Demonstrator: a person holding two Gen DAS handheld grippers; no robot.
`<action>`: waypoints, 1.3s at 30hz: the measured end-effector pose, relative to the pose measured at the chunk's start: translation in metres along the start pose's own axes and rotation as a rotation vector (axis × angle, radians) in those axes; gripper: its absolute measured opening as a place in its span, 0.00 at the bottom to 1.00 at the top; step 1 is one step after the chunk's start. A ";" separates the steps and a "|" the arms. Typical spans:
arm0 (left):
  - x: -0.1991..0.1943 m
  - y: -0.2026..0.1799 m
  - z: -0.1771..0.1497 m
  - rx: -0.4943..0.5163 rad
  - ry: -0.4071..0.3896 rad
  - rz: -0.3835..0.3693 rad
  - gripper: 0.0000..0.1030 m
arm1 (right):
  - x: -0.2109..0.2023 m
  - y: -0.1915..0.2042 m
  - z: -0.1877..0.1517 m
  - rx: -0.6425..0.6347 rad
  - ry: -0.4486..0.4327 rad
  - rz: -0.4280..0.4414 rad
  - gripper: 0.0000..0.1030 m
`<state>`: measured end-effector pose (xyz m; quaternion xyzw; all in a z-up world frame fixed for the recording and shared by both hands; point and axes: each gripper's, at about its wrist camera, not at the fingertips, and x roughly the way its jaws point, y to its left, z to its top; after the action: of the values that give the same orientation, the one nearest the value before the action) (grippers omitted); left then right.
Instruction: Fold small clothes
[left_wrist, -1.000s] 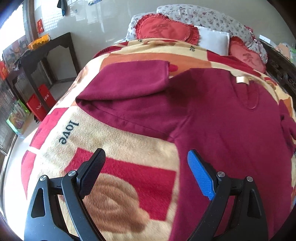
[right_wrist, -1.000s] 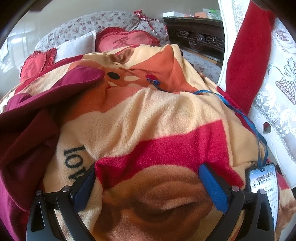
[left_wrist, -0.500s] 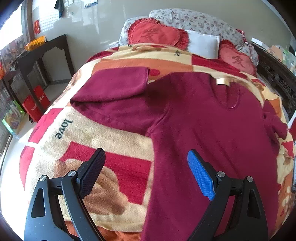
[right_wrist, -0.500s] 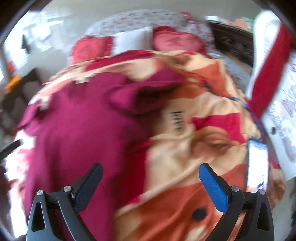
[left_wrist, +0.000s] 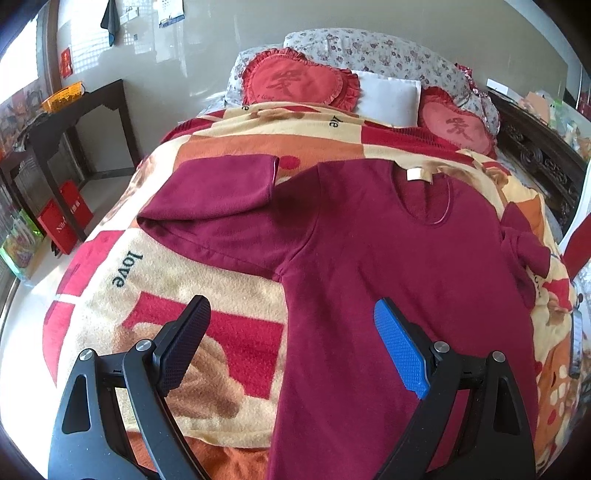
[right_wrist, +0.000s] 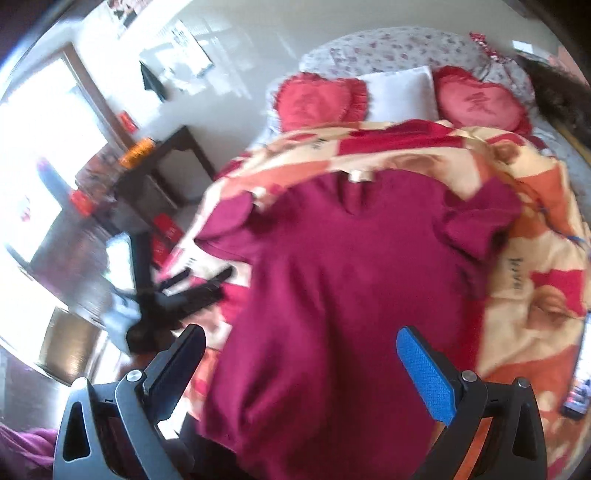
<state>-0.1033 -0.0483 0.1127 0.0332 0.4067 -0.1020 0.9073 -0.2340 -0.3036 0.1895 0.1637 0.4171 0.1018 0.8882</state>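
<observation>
Shirt (left_wrist: 388, 258) flat on blanket (left_wrist: 207, 288), neckline toward pillows (left_wrist: 388, 96) at bed head. Left sleeve (left_wrist: 218, 188) folded over itself on blanket, left of body; right sleeve (left_wrist: 524, 247) bunched at right edge. Left gripper (left_wrist: 291, 343) above hem area, straddling shirt's left edge. Right gripper (right_wrist: 301, 369) over lower shirt. Side table (left_wrist: 74, 118) left of bed. Phone (right_wrist: 581, 373) on blanket at right.

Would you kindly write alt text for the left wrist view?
A maroon top lies flat on a patterned blanket, one sleeve folded back. The open left claw hovers over its side edge, holding nothing.
</observation>
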 end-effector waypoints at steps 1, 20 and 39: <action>-0.001 0.000 0.000 0.000 -0.002 0.001 0.88 | 0.002 0.005 0.003 -0.013 -0.011 -0.031 1.00; 0.016 0.001 0.006 -0.009 0.008 -0.005 0.88 | 0.096 0.015 0.036 -0.128 -0.074 -0.347 1.00; 0.037 0.004 0.003 -0.012 0.031 0.001 0.88 | 0.148 0.014 0.038 -0.100 -0.018 -0.365 1.00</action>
<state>-0.0765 -0.0508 0.0871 0.0295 0.4211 -0.0983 0.9012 -0.1116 -0.2516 0.1126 0.0419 0.4262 -0.0417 0.9027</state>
